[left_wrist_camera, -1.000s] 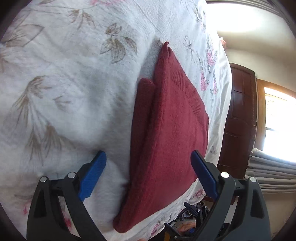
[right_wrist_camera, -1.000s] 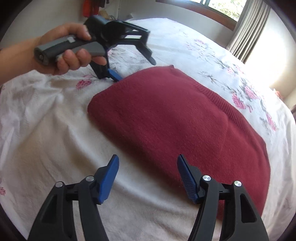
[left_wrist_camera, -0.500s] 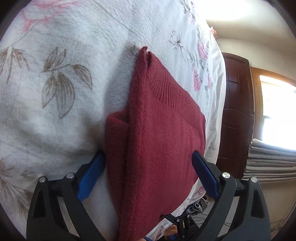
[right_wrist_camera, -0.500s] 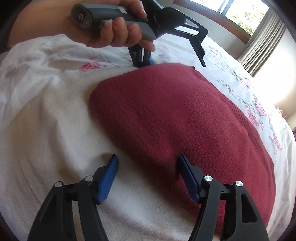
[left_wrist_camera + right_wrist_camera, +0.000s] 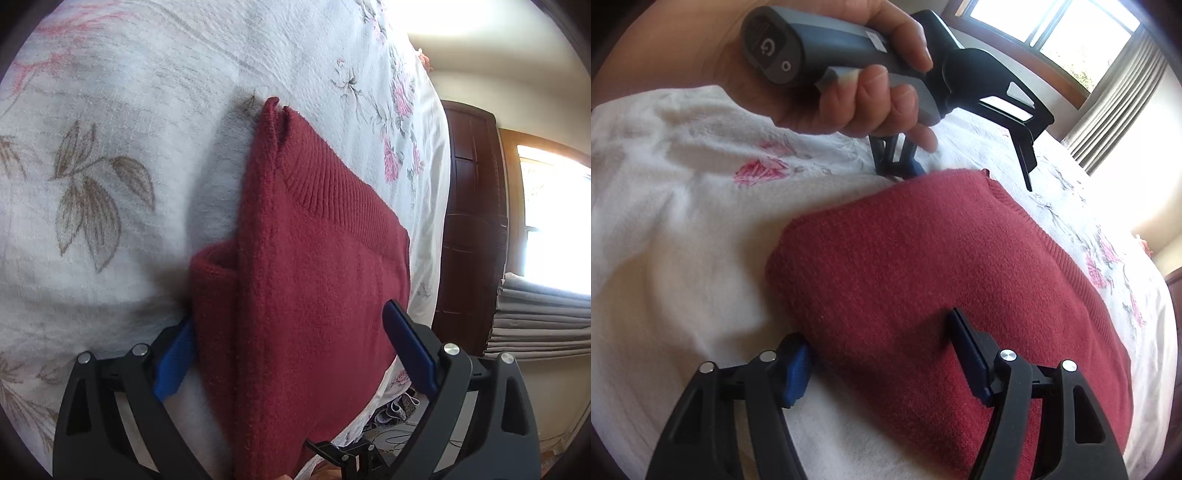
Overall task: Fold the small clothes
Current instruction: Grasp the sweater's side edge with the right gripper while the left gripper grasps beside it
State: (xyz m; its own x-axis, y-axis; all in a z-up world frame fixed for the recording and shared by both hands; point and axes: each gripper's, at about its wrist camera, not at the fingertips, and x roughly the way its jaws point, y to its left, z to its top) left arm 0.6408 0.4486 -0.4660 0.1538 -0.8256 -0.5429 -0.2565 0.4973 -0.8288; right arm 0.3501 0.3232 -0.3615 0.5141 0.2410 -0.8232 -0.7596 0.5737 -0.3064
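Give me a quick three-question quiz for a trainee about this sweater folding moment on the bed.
1. True or false: both hand-held grippers stand open around edges of the red sweater.
2. What does the sweater lie on? A) wooden floor B) floral bedspread C) chair
3. In the right wrist view, what holds the left hand-held gripper?

Key: 1 true: the left hand-held gripper and the right hand-held gripper each straddle an edge, jaws apart. 2 B. 3 A person's hand.

Strong daylight pours through the wood-framed window point(image 5: 554, 218), blown out to white glare. The folded dark red knit sweater point(image 5: 314, 295) casts soft grey shadow on the floral white bedspread point(image 5: 129, 110). Fisheye edges curve, corners black.
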